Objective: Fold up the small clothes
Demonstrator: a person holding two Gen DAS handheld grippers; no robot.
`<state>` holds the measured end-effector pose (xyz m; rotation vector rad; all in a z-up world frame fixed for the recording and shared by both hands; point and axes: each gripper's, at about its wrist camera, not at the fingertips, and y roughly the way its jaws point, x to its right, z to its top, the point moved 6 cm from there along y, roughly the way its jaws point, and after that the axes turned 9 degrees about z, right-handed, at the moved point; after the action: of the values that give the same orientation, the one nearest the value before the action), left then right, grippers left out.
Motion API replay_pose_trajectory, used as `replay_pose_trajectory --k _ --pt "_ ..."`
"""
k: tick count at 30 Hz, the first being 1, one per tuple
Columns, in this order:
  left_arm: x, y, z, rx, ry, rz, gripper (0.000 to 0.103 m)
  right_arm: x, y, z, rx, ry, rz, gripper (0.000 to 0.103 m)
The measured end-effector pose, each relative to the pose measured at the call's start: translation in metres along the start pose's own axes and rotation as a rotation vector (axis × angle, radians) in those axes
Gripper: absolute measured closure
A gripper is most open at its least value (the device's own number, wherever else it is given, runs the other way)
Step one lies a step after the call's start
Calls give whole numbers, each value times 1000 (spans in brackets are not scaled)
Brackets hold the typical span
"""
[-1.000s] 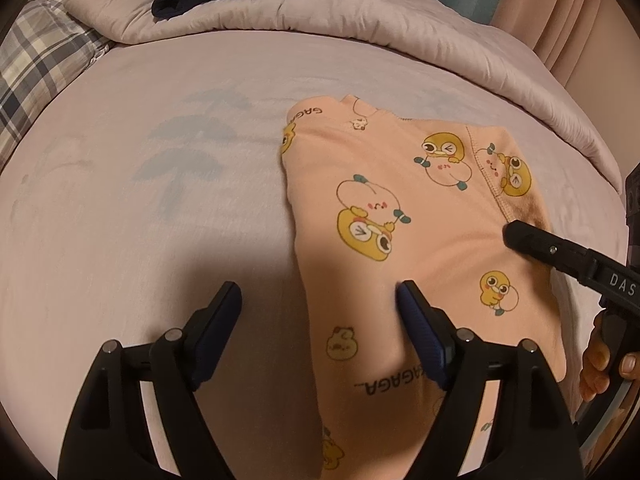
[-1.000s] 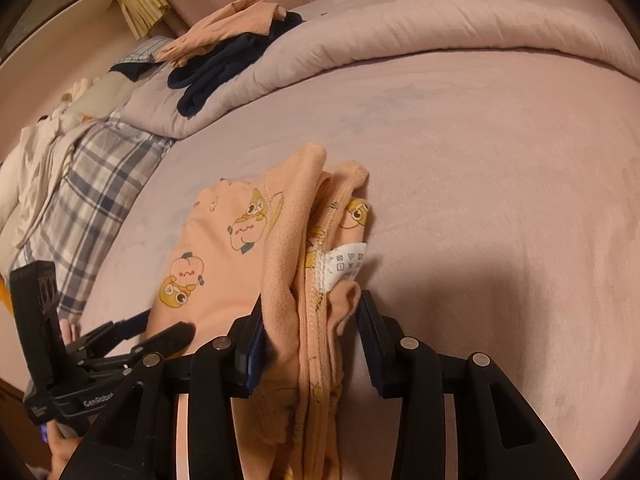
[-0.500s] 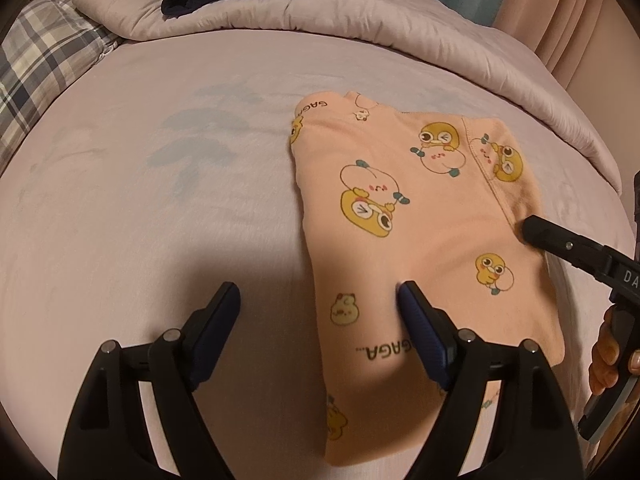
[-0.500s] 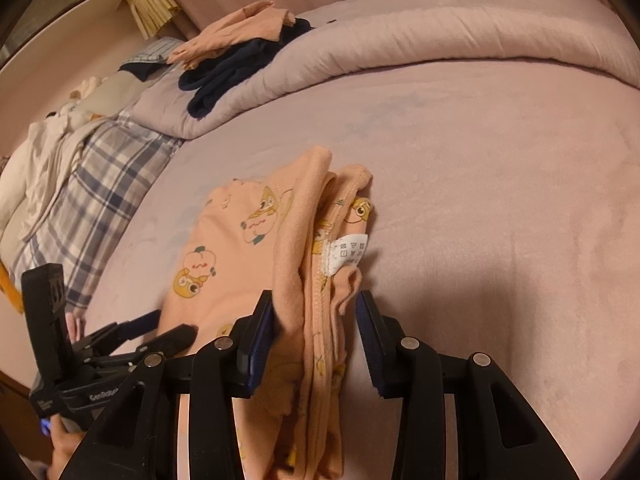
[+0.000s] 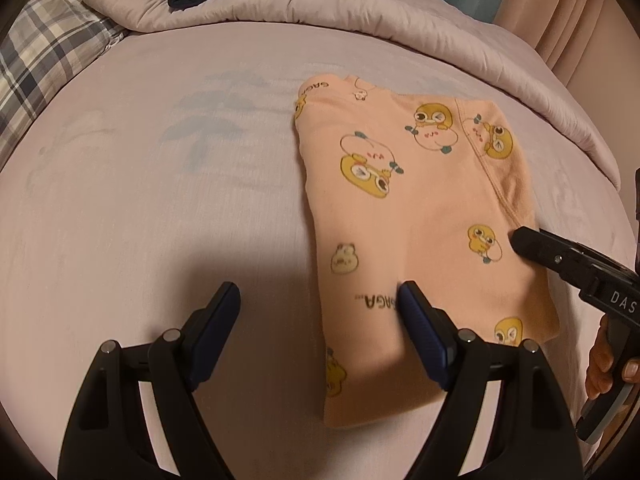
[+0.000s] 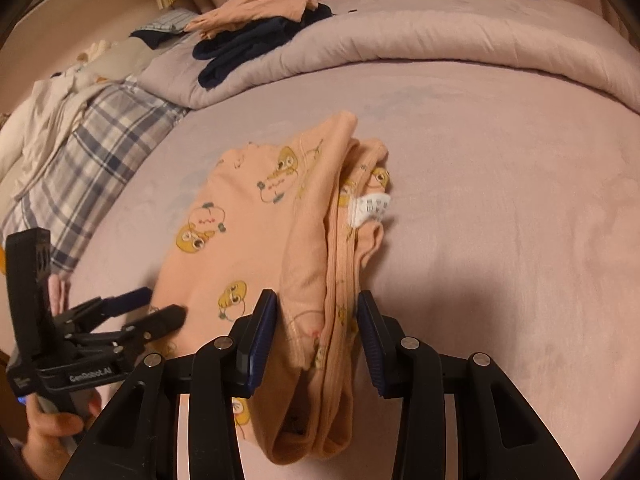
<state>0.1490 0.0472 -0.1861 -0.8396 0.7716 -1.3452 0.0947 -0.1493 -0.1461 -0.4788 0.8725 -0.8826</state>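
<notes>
A: Item one, the peach duck-print garment (image 5: pixel 416 216). Location?

B: On the bed (image 5: pixel 160 200), right of centre, already doubled into a long panel. Its right-hand edge is gathered up in a thick ridge, care label (image 6: pixel 370 208) showing.

A: Right tongs (image 6: pixel 316 320)?

B: Half closed around that ridge; the cloth fills the gap and looks pinched, with bunched layers hanging below the pads.

A: Left tongs (image 5: pixel 320 312)?

B: Spread wide, holding nothing, low over the near end; one pad is above the cloth, the other above bare sheet.

A: Progress?

B: Partway, by my reading. The lengthwise fold appears done; the lifted edge is not yet laid flat, and a crosswise fold likely remains.

A: Other stock?

B: Dark garments (image 6: pixel 256 48) and a peach piece (image 6: pixel 256 10) on the rolled duvet (image 6: pixel 440 44), seemingly awaiting folding.
</notes>
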Motion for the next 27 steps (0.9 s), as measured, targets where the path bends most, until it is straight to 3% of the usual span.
replay_pose_trajectory --k 13,19,21,22,27 --pt "-1 -17 -32 -41 17 36 22 -6 -14 -32 -64 -30 -81 62" --pt "1 -55 -38 8 21 61 21 -25 -44 -38 -32 -72 -80 61" --pt "2 -71 -39 27 18 63 10 -34 -58 -39 -3 -94 -81 45" --pt "1 -76 -40 33 19 66 8 -38 -64 -39 14 -99 -79 42" --pt "4 -101 -46 65 31 84 5 -53 -87 -38 64 -128 -62 42"
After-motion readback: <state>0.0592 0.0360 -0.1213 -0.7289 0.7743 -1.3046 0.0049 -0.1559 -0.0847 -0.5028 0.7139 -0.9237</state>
